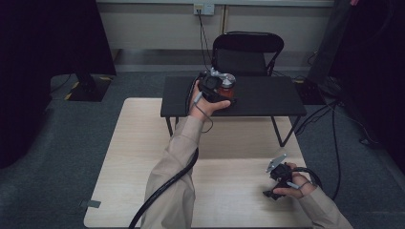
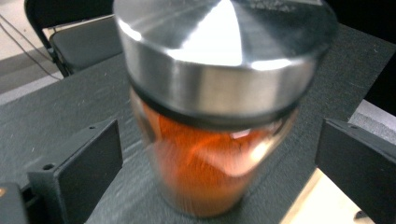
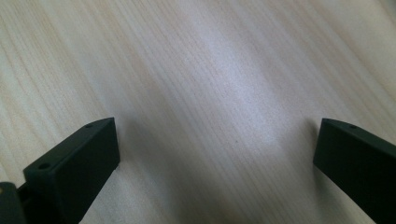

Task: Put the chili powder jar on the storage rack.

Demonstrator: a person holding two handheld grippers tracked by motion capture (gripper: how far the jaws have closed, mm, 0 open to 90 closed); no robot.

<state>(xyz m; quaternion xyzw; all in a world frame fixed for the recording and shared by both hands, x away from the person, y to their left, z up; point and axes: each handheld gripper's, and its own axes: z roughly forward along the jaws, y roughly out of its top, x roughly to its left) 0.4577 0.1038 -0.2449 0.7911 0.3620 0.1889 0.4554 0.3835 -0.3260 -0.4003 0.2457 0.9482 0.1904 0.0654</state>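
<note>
Steel-lidded orange jar (image 2: 215,116), no readable label | left gripper (image 2: 217,163) jaws wide, astride it | right gripper (image 3: 217,163) wide, empty.

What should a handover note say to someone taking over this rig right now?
Left gripper: open, jaws on either side of the jar, not yet closed on it.
Right gripper: open, holding nothing, low over the wooden table near its right front.
Jar: glass, orange contents, metal lid on, upright on the black side table near its back edge.
Done: left gripper lined up with the jar.
Left: probably close on the jar and lift it; destination cannot be told.
</note>
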